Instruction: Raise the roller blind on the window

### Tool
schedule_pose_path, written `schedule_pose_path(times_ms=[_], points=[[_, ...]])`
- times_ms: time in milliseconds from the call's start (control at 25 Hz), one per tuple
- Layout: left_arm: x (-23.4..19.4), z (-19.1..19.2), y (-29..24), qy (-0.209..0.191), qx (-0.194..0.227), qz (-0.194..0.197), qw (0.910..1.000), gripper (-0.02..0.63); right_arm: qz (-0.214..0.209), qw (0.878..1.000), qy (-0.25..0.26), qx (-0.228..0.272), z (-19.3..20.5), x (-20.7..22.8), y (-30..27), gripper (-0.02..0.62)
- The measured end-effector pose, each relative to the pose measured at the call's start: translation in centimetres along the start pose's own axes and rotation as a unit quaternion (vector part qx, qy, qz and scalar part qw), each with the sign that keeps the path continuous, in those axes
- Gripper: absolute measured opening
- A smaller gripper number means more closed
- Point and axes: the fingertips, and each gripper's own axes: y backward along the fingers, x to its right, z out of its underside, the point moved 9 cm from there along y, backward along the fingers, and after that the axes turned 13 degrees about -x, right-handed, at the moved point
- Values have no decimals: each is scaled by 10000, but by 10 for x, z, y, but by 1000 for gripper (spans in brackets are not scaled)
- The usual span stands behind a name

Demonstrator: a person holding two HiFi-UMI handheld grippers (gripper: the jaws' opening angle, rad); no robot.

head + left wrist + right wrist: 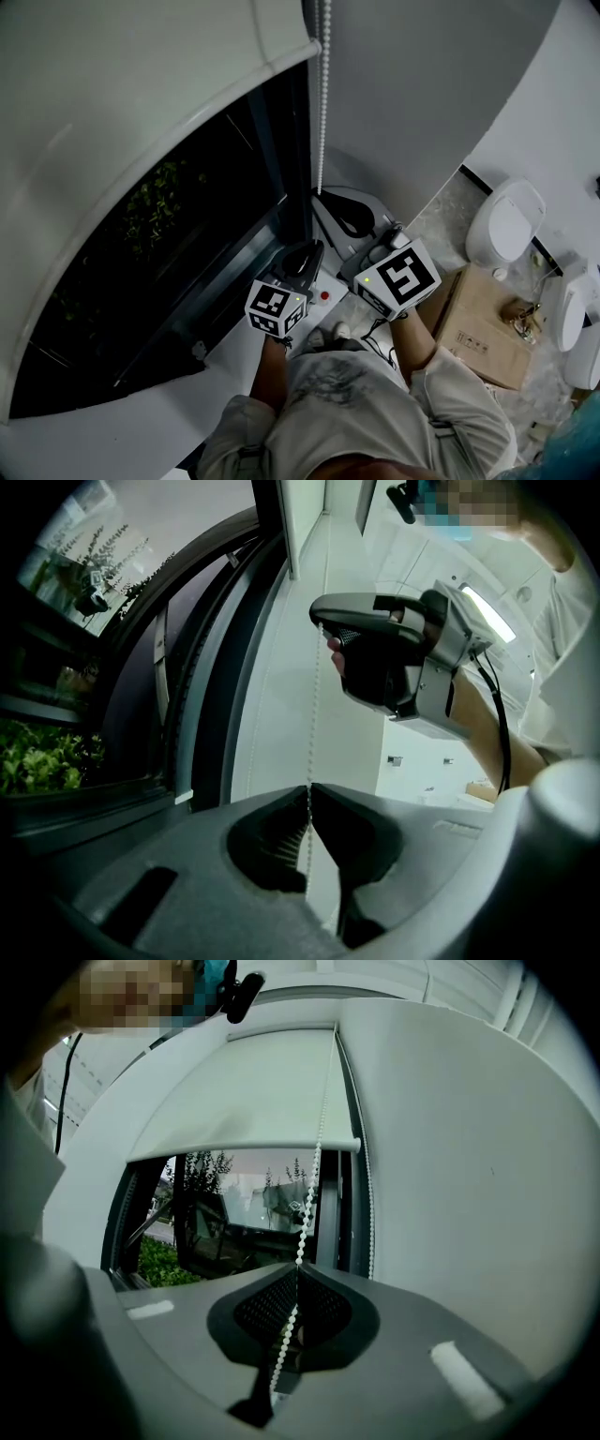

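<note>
The roller blind (253, 1091) covers the upper part of the window, and its bottom rail (244, 1146) hangs level partway down. Below the rail the window glass (234, 1213) is bare, with green plants (159, 1260) outside at the lower left. In the head view the blind fills the upper left, above the dark pane.

The white bead chain (323, 94) hangs just right of the blind's edge, along the dark window frame (298, 141). Both my grippers are on it, close to the white wall (422, 84).

My left gripper (307, 791) is the lower of the two. Its fingers are pressed together at the tips, pinching the chain, which runs straight up out of them. My right gripper (298, 1265) sits higher on the same strand, and its fingers are pinched on the beads too. The chain passes between the ribbed pads (267, 1307) and trails out below them. A second strand of the loop (367, 1213) hangs free beside the frame, apart from both grippers.

On the floor at the right is a cardboard box (478, 328) with its flaps shut, so I cannot see what it holds. A small brownish thing (520, 309) lies on its lid, but I cannot tell what it is. Behind the box stands a white fixture with an oval lid (506, 223).
</note>
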Motion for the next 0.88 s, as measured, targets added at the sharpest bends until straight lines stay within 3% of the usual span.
schedule_pose_path(times_ms=[480, 880], points=[[-10, 54, -17, 267, -539, -16, 9982, 21, 31, 9986, 60, -522, 55, -12, -8, 11], [-9, 83, -24, 367, -817, -21, 9960, 21, 4, 9984, 100, -555, 82, -19, -7, 11]])
